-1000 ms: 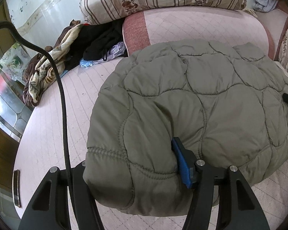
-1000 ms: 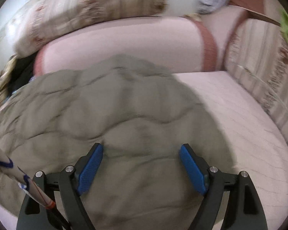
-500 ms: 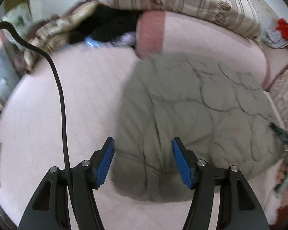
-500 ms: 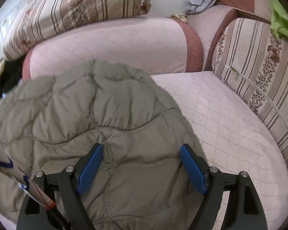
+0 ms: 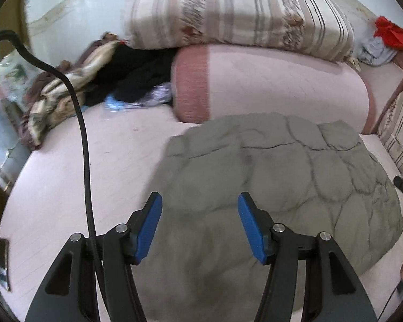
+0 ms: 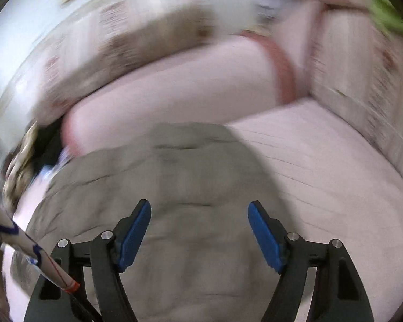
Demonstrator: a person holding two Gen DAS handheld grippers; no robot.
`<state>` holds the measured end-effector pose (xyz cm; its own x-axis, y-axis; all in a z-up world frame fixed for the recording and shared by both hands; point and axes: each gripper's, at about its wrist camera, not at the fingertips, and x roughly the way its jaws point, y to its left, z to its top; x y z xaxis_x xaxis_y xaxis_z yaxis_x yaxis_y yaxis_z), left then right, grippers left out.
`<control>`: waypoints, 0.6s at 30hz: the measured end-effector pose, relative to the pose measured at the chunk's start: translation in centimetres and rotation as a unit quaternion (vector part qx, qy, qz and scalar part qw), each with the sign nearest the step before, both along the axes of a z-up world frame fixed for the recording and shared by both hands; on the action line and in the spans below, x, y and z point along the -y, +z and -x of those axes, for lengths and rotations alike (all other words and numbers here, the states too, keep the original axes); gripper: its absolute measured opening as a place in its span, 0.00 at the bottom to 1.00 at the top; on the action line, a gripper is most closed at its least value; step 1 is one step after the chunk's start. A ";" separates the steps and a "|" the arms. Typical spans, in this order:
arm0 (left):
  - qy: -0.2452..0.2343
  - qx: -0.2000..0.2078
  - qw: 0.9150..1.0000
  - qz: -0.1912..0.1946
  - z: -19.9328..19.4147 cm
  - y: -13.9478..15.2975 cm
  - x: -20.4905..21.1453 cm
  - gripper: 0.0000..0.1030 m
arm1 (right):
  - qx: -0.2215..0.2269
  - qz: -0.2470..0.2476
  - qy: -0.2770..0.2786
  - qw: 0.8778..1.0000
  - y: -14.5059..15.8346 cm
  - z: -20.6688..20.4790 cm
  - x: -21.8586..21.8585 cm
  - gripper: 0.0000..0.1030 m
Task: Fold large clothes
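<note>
We are holding the left gripper and right gripper above the quilted jacket, both open and empty; the right's jaws have just been closing slightly. The jacket is lying folded on the sofa seat, so we are leaving it free to settle

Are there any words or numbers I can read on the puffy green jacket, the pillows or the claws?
None can be read.
Quilted jacket: no text shows.
Striped pillow: only a pattern.
White tube beside the right claw: blue marks, too blurred to read.

Left gripper, right gripper: fingers apart, empty.
</note>
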<state>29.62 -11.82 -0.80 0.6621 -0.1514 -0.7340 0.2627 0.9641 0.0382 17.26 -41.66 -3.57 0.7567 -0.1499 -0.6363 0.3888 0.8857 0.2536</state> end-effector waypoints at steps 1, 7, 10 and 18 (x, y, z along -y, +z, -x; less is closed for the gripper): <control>-0.004 -0.011 1.000 0.003 -1.0 -0.6 1.1 0.56 | -0.005 0.010 0.026 1.000 0.3 -1.5 -1.5 0.77; 0.020 -0.048 0.998 -0.035 -7.8 -4.6 4.3 0.57 | -0.040 0.024 0.089 0.995 -0.3 -12.0 -5.6 0.77; 0.029 -0.063 0.996 -0.054 -10.9 -6.0 4.9 0.66 | -0.061 -0.002 0.088 0.994 -1.6 -16.6 -4.9 0.77; 0.062 -0.074 0.993 -0.068 -16.7 -8.9 4.4 0.70 | -0.099 -0.030 0.032 0.994 -4.8 -20.4 1.0 0.77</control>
